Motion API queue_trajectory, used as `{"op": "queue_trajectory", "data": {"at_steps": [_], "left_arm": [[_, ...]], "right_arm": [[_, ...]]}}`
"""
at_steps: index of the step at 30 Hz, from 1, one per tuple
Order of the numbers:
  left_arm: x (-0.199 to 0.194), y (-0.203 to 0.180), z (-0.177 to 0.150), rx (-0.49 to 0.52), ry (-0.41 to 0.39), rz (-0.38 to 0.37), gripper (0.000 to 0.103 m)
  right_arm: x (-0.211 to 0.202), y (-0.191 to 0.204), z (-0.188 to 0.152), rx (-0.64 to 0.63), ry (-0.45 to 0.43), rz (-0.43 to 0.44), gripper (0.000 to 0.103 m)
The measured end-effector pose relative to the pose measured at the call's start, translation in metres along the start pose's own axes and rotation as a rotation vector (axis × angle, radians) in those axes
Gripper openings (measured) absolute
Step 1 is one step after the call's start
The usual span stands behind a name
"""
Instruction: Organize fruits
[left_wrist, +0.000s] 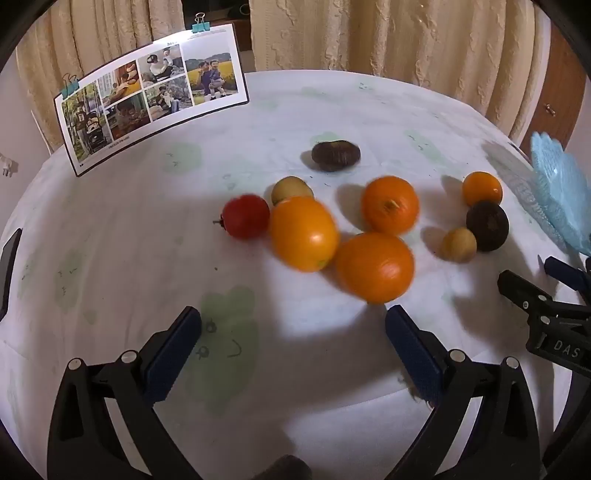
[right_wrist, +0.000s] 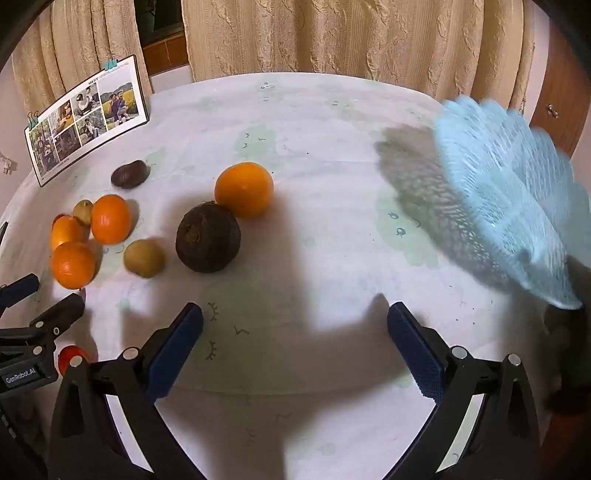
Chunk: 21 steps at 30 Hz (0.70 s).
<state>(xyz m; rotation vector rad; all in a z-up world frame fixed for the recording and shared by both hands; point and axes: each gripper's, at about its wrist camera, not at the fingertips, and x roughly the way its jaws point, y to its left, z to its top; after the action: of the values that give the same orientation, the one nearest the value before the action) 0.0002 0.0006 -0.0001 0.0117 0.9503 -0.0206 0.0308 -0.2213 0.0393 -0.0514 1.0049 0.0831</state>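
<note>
Several fruits lie loose on the white tablecloth (left_wrist: 147, 266): oranges (left_wrist: 375, 266) (left_wrist: 303, 233) (left_wrist: 390, 205) (left_wrist: 482, 188), a red tomato (left_wrist: 246, 216), small yellow-green fruits (left_wrist: 291, 188) (left_wrist: 459, 244), a dark round fruit (left_wrist: 487, 226) and a dark oval one (left_wrist: 335, 155). My left gripper (left_wrist: 293, 334) is open and empty just short of the nearest orange. My right gripper (right_wrist: 295, 332) is open and empty, in front of the dark round fruit (right_wrist: 208, 238) and an orange (right_wrist: 244, 189). A light blue mesh basket (right_wrist: 513, 192), blurred and tilted, is at the right.
A photo collage card (left_wrist: 151, 96) with binder clips stands at the table's back left. Beige curtains (right_wrist: 332, 37) hang behind the table. The right gripper's body (left_wrist: 546, 314) shows at the left wrist view's right edge, the left gripper's body (right_wrist: 33, 332) at the right view's left edge.
</note>
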Motion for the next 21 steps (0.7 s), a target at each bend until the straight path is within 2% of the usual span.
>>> {"op": "queue_trajectory", "data": {"at_steps": [9, 21], "left_arm": [[-0.0025, 0.0016, -0.0017, -0.013, -0.009, 0.024, 0.098], [-0.0017, -0.0048, -0.0022, 0.005, -0.001, 0.016, 0.098]], "right_arm": [[0.0005, 0.0001, -0.0004, 0.000, 0.003, 0.000, 0.101], [0.0009, 0.0012, -0.0010, 0.001, 0.003, 0.001, 0.101]]}}
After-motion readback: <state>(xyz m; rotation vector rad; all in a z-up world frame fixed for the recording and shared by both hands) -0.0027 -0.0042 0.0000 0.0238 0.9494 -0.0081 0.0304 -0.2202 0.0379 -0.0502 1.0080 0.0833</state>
